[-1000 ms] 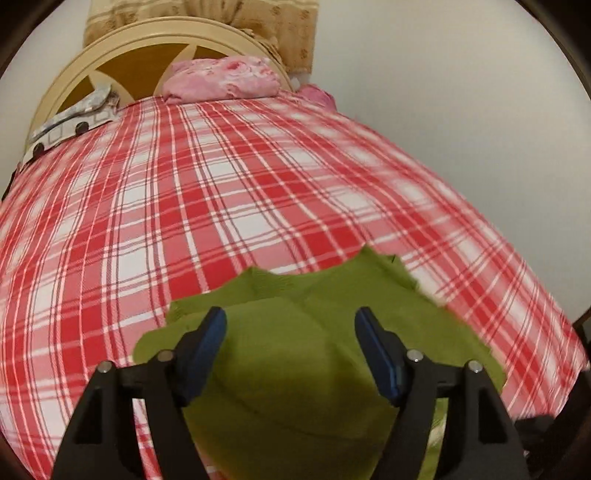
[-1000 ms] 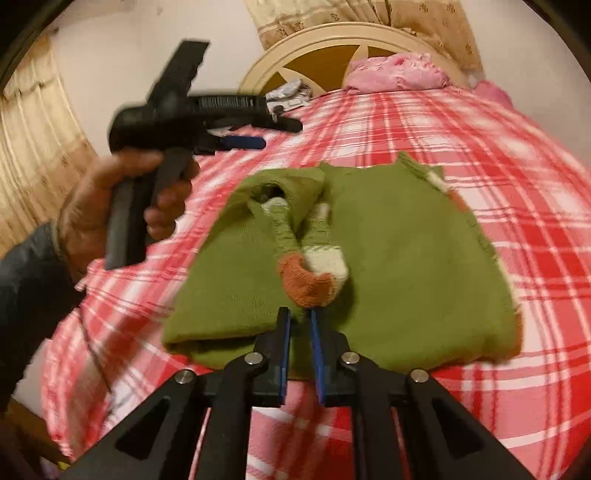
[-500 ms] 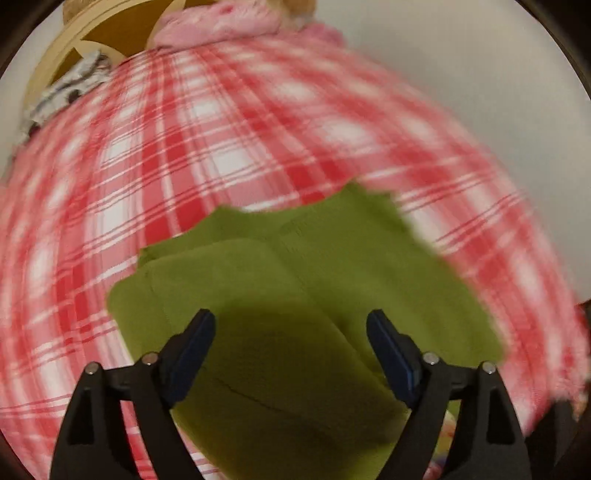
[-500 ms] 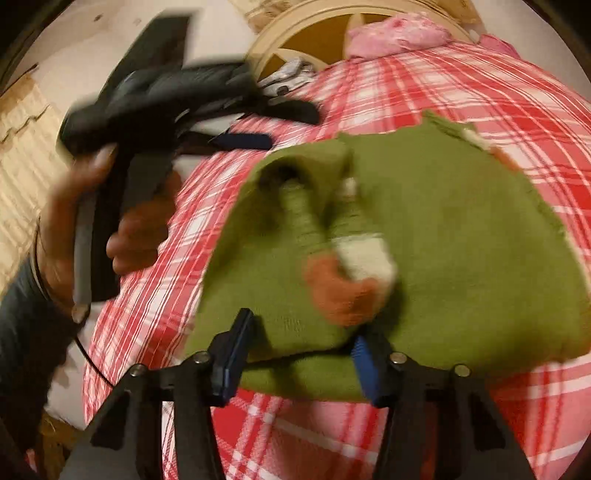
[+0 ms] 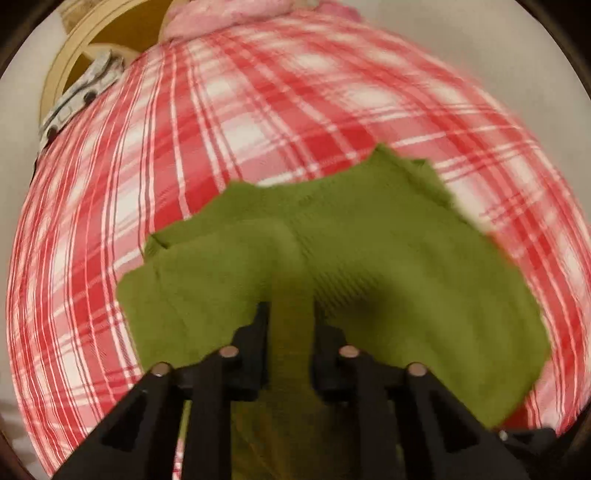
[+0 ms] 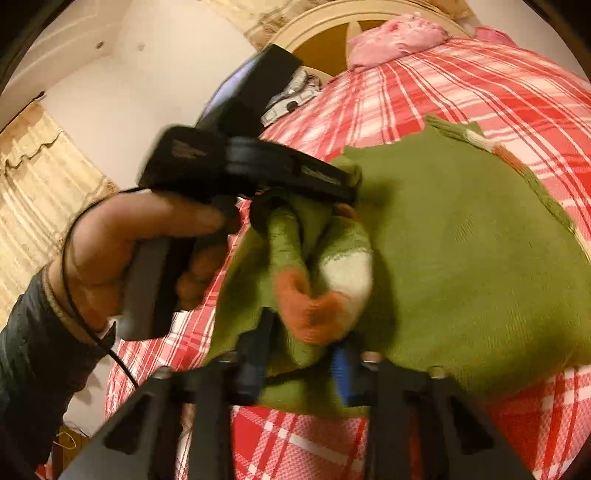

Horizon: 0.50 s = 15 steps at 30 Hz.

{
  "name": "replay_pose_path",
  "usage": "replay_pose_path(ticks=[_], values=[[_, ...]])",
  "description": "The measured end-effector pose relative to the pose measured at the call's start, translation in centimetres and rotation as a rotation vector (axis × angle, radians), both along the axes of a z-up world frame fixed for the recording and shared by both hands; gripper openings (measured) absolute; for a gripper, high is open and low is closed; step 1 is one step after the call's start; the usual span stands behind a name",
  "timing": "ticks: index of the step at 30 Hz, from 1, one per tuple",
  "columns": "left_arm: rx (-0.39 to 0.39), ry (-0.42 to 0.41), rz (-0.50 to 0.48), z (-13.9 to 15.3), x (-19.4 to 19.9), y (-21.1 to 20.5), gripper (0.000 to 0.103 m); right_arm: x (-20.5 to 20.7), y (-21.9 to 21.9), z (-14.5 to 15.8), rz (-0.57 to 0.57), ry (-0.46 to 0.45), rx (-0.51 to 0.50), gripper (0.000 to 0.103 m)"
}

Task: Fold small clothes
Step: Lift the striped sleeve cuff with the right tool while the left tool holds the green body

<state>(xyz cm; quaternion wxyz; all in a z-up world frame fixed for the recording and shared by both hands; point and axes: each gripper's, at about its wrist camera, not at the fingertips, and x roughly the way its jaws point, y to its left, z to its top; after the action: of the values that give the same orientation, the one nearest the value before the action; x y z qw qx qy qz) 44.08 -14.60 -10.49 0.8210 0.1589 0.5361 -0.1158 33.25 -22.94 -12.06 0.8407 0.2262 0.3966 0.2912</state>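
Note:
A small green knit sweater (image 5: 388, 266) lies on the red plaid bed, its sleeves with orange and white cuffs (image 6: 325, 295) folded onto the body (image 6: 461, 251). My left gripper (image 5: 291, 325) is shut on a ridge of green fabric at the sweater's near edge; it shows from the side in the right wrist view (image 6: 347, 192), pinching the sweater's left edge. My right gripper (image 6: 303, 354) is closed on the sweater's near hem and cuff fabric, which bulges between the blue pads (image 6: 341, 373).
The red plaid bedspread (image 5: 258, 110) covers the bed. A pink pillow (image 6: 395, 33) and a grey patterned cloth (image 5: 81, 99) lie by the cream headboard (image 6: 317, 26). White walls stand to the left and right, with a curtain (image 6: 33, 199) at the left.
Both grippers were open half a second ago and have shut on the sweater. The left gripper came down from above the bed onto the sweater's left edge.

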Motion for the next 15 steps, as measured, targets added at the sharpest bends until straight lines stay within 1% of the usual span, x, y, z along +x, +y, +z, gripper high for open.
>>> replay_pose_path(ticks=[1, 2, 3, 5, 7, 8, 10, 12, 14, 15], values=[[0.014, 0.003, -0.018, 0.1, -0.3, 0.0, 0.016, -0.1, 0.0, 0.1, 0.005, -0.003, 0.011, 0.017], [0.010, 0.000, -0.014, 0.2, -0.6, 0.3, 0.015, -0.1, 0.0, 0.1, 0.006, -0.004, 0.013, 0.016], [-0.016, -0.008, -0.009, 0.5, -0.7, 0.6, 0.014, -0.1, 0.2, 0.2, 0.011, -0.006, 0.013, 0.016], [-0.125, -0.044, 0.009, 1.8, -0.9, 1.6, 0.013, -0.5, 0.6, 0.4, 0.015, -0.023, 0.007, 0.014], [-0.248, -0.070, 0.022, 3.2, -0.4, 1.7, 0.013, -0.8, 0.6, 1.3, 0.012, -0.049, 0.003, 0.012], [-0.290, -0.094, 0.018, 4.3, -0.6, 1.5, 0.013, -1.2, 0.0, 2.2, -0.004, -0.081, 0.000, 0.012], [-0.327, -0.136, -0.013, 5.6, -0.6, 0.0, 0.013, -1.6, -1.0, 3.2, -0.026, -0.111, 0.014, 0.010], [-0.330, -0.172, -0.053, 6.7, -0.4, -2.2, 0.013, -2.4, -2.9, 4.6, -0.075, -0.143, 0.015, 0.010], [-0.342, -0.168, -0.076, 6.9, 0.2, -3.7, 0.013, -2.9, -5.0, 5.0, -0.118, -0.143, 0.040, 0.010], [-0.338, -0.163, -0.083, 6.5, 0.7, -4.6, 0.013, -3.1, -5.7, 5.0, -0.137, -0.134, 0.040, 0.010]])
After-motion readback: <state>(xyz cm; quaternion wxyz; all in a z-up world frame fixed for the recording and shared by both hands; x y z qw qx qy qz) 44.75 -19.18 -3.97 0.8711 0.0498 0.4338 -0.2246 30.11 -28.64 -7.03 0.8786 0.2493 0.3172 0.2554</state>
